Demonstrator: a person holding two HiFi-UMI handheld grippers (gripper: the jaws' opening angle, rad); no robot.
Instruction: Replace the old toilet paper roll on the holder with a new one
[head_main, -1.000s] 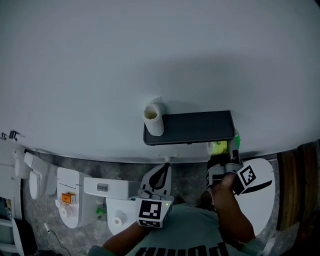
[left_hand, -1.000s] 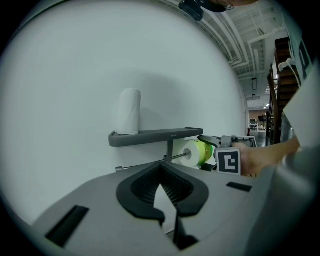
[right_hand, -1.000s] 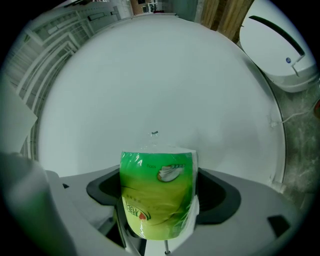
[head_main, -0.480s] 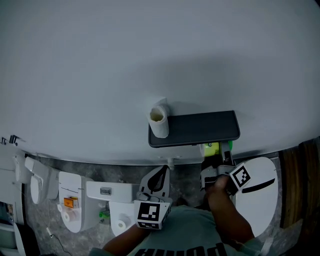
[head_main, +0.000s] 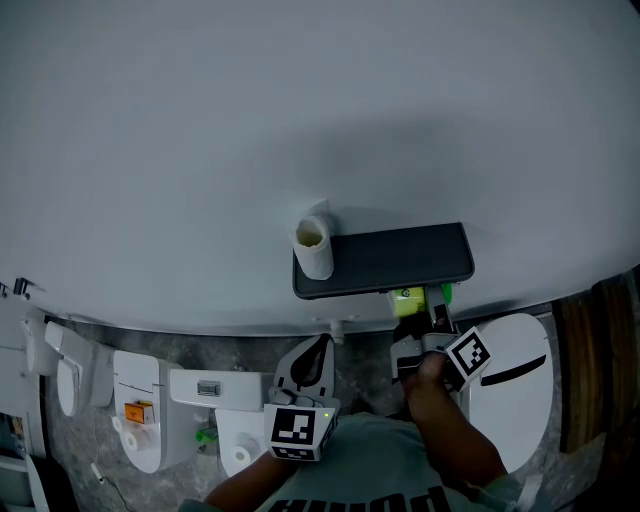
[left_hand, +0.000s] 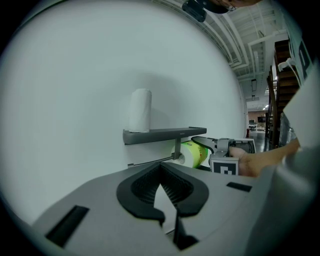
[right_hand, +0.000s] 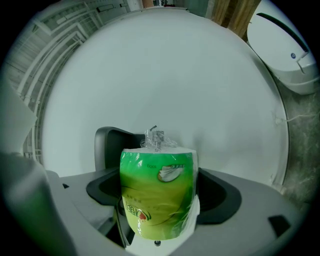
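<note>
A dark shelf holder (head_main: 385, 258) is fixed to the pale wall. A white roll (head_main: 312, 243) stands upright on its left end. Just under the shelf's right part, my right gripper (head_main: 420, 305) is shut on a new roll in green wrapping (head_main: 410, 297). In the right gripper view the green roll (right_hand: 157, 197) fills the space between the jaws, with the shelf end (right_hand: 107, 145) behind it. My left gripper (head_main: 318, 348) hangs lower and to the left, shut with nothing in it. In the left gripper view the holder's rod (left_hand: 152, 161) runs below the shelf (left_hand: 165, 134) toward the green roll (left_hand: 194, 152).
White toilet fixtures (head_main: 150, 395) line the grey floor at lower left. A round white lidded bin (head_main: 520, 380) stands at lower right, with a wooden panel (head_main: 595, 360) at the right edge. A person's hand (left_hand: 255, 162) holds the right gripper.
My right gripper has carried the green roll leftward and closer in under the shelf. The left gripper has stayed low and shut.
</note>
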